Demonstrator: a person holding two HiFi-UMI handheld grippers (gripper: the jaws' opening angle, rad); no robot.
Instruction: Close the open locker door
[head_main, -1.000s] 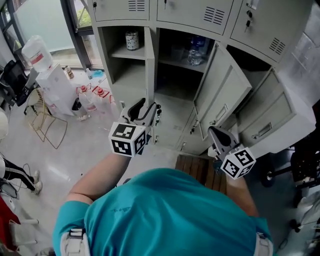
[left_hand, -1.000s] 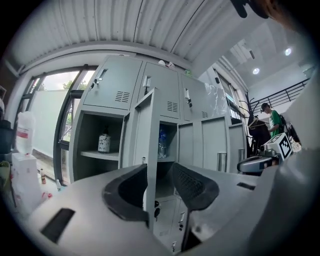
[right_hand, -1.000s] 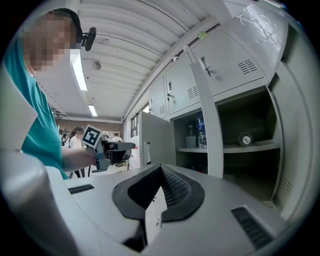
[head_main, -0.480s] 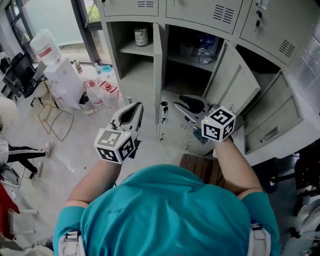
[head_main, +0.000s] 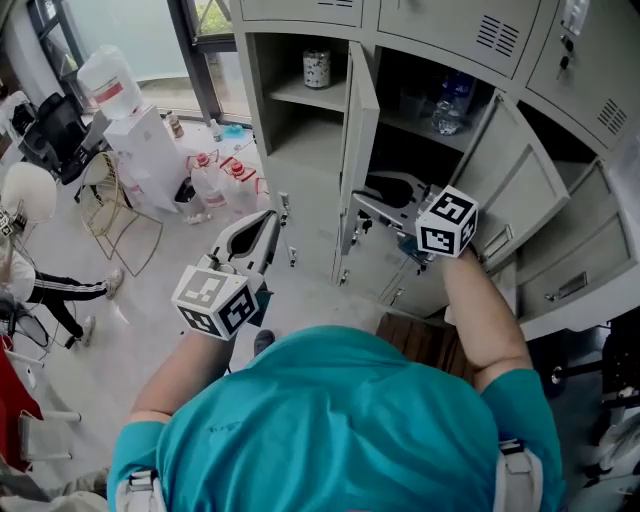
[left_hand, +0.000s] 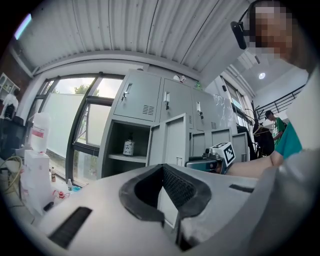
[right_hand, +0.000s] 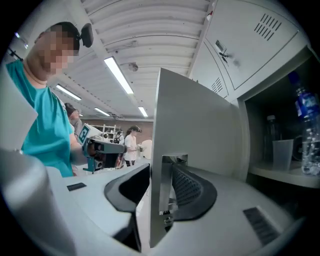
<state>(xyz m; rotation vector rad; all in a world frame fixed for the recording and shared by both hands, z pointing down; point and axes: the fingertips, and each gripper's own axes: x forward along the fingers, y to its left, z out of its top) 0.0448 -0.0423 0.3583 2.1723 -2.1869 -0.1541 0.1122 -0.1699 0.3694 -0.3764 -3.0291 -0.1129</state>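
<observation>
The open locker door (head_main: 358, 150) juts edge-on from the middle bay. The right gripper (right_hand: 161, 190) straddles its free edge, its jaws just opened wide and not pinching it. The left gripper (head_main: 270, 222) hangs left of the door, jaws together, empty

left tongs (head_main: 273, 217) closed, level | right tongs (head_main: 358, 200) just opened, astride locker door (head_main: 360, 120)

Cut off at 12 o'clock in the head view: upper lockers (head_main: 440, 25). Too small to read: label on the jar (head_main: 317, 68). Dim in shadow, at 2 o'clock of the open locker door (head_main: 358, 140): water bottle (head_main: 447, 103). Partly hidden under the teal shirt (head_main: 330, 420): slatted wooden thing (head_main: 415, 340).
</observation>
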